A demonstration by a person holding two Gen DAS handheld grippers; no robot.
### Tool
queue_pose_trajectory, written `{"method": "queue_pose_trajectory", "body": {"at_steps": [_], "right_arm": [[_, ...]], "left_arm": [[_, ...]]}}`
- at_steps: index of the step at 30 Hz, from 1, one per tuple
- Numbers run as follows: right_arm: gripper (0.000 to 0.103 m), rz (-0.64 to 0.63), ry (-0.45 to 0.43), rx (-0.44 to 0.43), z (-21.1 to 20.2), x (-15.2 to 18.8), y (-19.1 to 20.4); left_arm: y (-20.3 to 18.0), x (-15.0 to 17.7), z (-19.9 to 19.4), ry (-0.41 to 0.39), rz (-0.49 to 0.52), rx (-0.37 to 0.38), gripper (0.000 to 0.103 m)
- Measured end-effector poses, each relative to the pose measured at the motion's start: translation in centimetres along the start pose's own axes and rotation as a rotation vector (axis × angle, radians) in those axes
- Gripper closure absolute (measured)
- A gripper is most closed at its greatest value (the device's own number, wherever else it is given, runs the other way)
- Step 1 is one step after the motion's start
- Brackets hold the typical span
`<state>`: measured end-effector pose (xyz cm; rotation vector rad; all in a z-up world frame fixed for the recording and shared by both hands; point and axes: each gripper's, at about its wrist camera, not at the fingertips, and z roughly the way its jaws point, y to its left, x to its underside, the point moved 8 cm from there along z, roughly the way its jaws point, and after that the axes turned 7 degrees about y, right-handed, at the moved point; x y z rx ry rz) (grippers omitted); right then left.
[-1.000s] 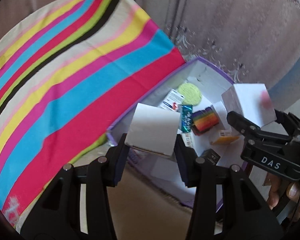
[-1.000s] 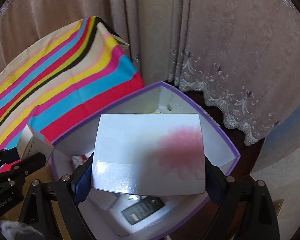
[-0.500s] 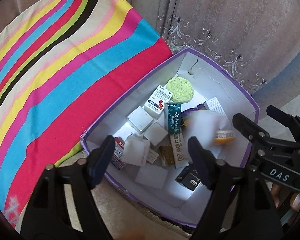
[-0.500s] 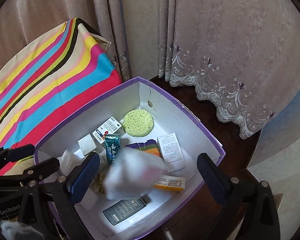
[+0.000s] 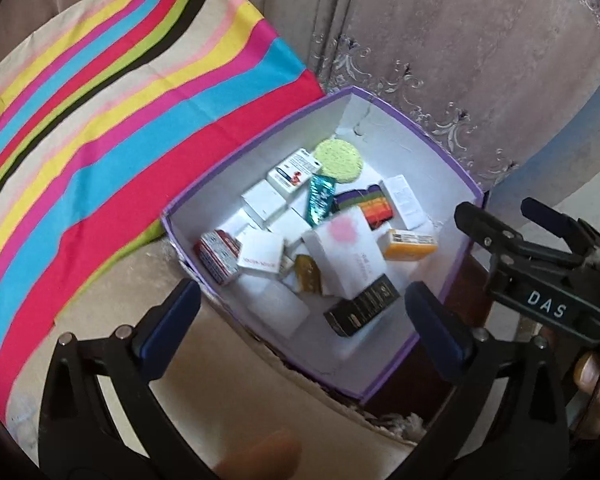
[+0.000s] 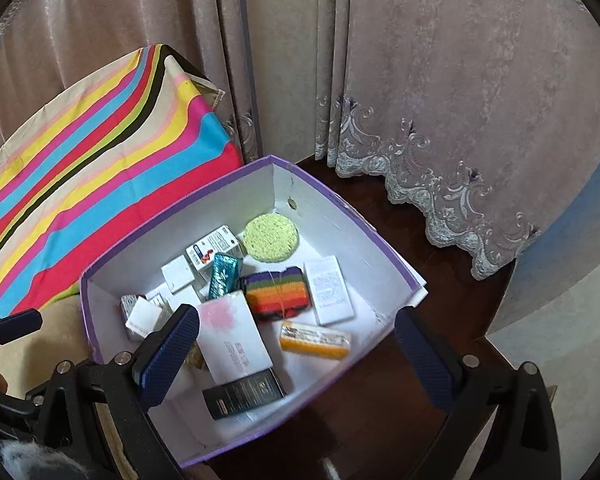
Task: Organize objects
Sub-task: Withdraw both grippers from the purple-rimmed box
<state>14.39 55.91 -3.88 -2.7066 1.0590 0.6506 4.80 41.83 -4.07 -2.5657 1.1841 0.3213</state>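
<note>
The left hand-held gripper (image 5: 302, 320) hangs over the near edge of a purple box (image 5: 466, 184), its jaws opening wide with nothing pinched between them — the blue pads frame only the box's contents below. The right hand-held gripper (image 6: 296, 350) is likewise spread, empty, and tilted down over the same box; in the left wrist view its black fingers marked DAS reach in from the right. Directly beneath both lies a white carton with a pink blotch (image 6: 234, 342), resting at a tilt on other packets in the middle of the box. A black carton (image 6: 244, 394) lies just beside it toward the near wall, partly tucked under its edge. An orange packet (image 6: 315, 340) lies flat to the right of the white carton, and a rainbow-striped sponge (image 6: 278, 290) sits just behind, touching it. Further back are a teal foil sachet (image 6: 224, 274), a tall white leaflet-like box (image 6: 329, 290), a medicine box with red and blue print (image 6: 214, 250) and a round yellow-green sponge (image 6: 271, 236) near the far corner. Small white cartons and a red-patterned box (image 5: 219, 256) crowd the left side. The purple box stands on a dark wooden counter (image 6: 440, 264), beside a striped cloth (image 6: 100, 184) — behind hang mauve curtains (image 6: 460, 80) with an embroidered hem.
</note>
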Motion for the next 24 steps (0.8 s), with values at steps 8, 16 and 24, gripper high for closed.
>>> {"method": "queue_pose_trajectory", "body": {"at_steps": [8, 16, 24], "right_arm": [[0.004, 0.021, 0.006, 0.009, -0.6, 1.2, -1.1], [0.004, 0.027, 0.009, 0.007, -0.3, 1.3, -1.4], [0.004, 0.035, 0.015, 0.004, -0.2, 1.4, -1.6]], "left_arm": [[-0.9, 0.1, 0.0, -0.008, 0.018, -0.024, 0.000], [-1.1, 0.1, 0.1, -0.012, 0.023, -0.016, 0.000], [-1.6, 0.3, 0.6, -0.015, 0.036, -0.034, 0.000]]}}
